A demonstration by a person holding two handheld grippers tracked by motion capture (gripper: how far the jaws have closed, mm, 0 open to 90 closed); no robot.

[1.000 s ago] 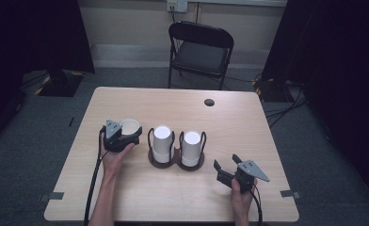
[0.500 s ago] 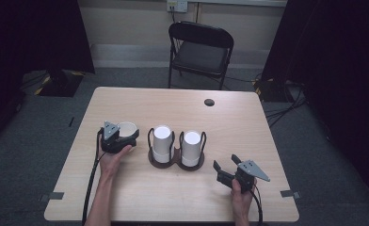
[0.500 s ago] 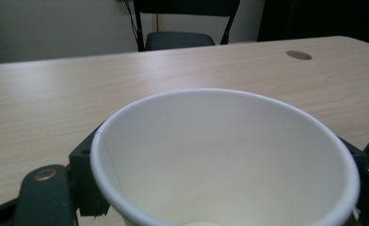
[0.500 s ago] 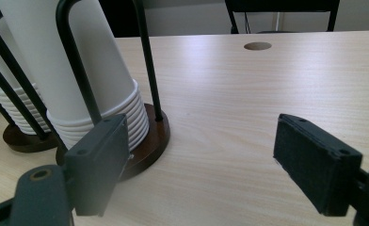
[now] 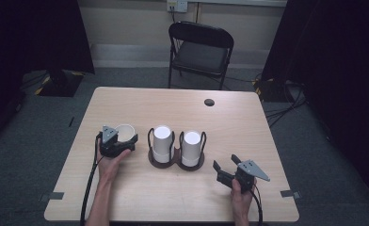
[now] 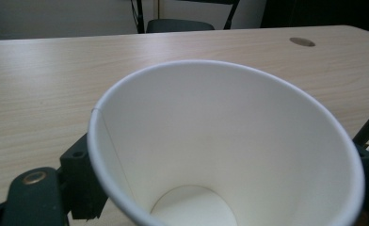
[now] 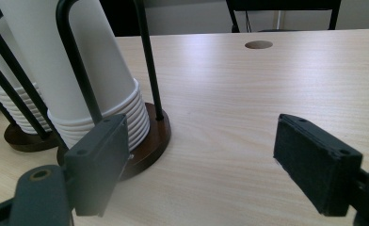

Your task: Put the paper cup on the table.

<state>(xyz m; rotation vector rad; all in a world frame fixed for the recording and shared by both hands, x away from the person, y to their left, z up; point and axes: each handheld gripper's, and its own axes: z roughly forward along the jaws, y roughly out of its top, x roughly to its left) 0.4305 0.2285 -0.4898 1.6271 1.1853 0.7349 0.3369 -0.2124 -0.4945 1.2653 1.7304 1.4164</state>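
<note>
- left gripper (image 5: 121, 142) sits at the left part of the table (image 5: 248, 117), held by the person's left hand (image 5: 108, 162), which comes in from the bottom edge
- a white paper cup (image 5: 124, 132) stands upright, mouth up, between its jaws; the jaws have just been opening
- in the left gripper view the cup (image 6: 225, 146) is very close, empty, its flat bottom visible inside; one black jaw sits right at the cup's left wall, the other peeks out at the right edge
- cannot tell for sure whether the pads touch the cup wall; the jaws look spread, so read as released, with the cup between them
- the cup rests on the table, just left of the cup holder (image 5: 175, 160), apart from it
- the cup holder is a dark double base with black wire loops, holding two stacks of white cups upside down: left stack (image 5: 162, 143), right stack (image 5: 191, 147)
- right gripper (image 5: 226, 170) is near the table's front right, held in the right hand (image 5: 241, 195), well apart from the holder
- right gripper view: both black jaws are spread wide with nothing between them, bare tabletop under the gap, so released
- in that view the nearer cup stack (image 7: 74, 70) and its wire loop stand to the left
- a round hole (image 5: 209, 102) sits in the far part of the table; a black folding chair (image 5: 199, 52) stands behind the table
</note>
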